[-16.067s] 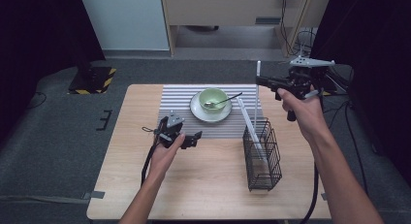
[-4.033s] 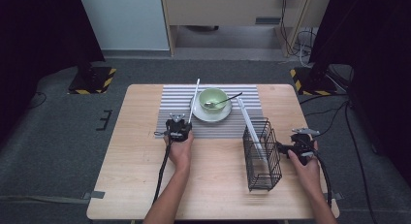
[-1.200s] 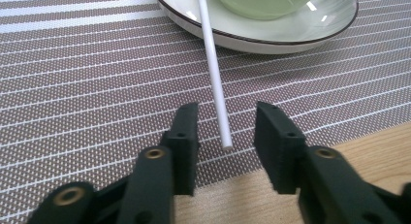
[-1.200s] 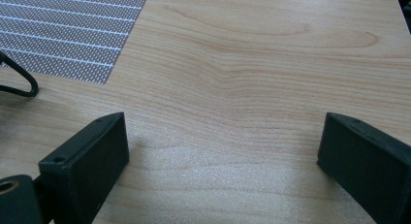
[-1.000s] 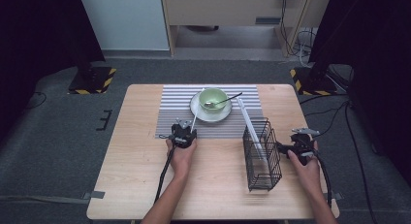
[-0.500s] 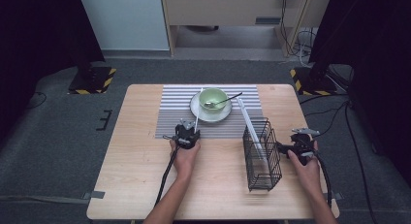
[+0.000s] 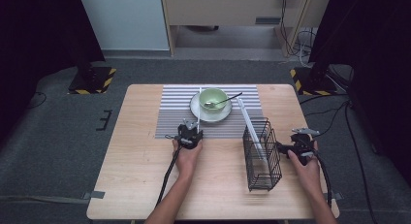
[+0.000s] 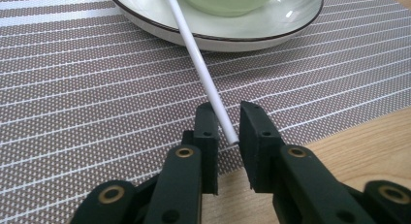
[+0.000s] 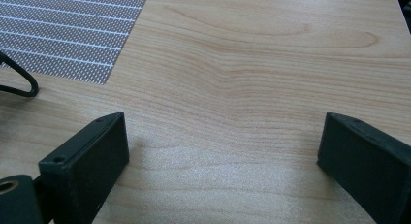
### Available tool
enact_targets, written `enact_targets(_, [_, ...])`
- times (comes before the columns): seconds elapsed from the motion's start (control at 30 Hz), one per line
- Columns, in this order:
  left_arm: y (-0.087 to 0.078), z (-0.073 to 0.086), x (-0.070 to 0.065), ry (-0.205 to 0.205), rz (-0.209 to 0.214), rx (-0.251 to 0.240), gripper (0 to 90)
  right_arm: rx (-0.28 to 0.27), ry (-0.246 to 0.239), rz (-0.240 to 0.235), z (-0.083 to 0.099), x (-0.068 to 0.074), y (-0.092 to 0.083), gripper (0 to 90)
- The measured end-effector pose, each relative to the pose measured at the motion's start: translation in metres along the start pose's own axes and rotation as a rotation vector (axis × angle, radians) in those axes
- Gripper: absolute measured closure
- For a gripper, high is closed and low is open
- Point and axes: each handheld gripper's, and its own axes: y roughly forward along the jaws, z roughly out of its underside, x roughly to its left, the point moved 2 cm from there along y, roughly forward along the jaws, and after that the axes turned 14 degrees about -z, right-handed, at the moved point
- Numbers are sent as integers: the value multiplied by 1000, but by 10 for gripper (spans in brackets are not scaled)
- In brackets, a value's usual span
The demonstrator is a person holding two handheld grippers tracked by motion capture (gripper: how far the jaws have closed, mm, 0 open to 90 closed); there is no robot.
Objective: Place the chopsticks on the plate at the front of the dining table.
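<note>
High view: left gripper (image 7: pixel 190 131) has drawn the thin white plastic stick (image 8: pixel 203 73) nearer, jaws nearly closed around its end; right gripper (image 9: pixel 220 161) rests wide open, empty.

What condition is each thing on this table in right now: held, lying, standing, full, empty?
Left gripper: jaws nearly closed around the white stick, a small gap on one side.
White stick: its far end resting on the saucer.
Right gripper: open, nothing between its jaws.
Green bowl: upright on the saucer, a spoon in it.
Saucer: flat on the striped mat.
Wire basket: standing upright, another white stick leaning in it.
</note>
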Motion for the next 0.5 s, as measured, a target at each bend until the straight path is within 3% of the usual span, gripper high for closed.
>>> enact_targets(0.37, [-8, 3, 2, 17, -1, -11, 725, 0, 0, 0, 0, 0, 0, 44])
enact_targets(0.5, [-10, 3, 3, 12, -2, -16, 771, 0, -1, 0, 0, 0, 0, 44])
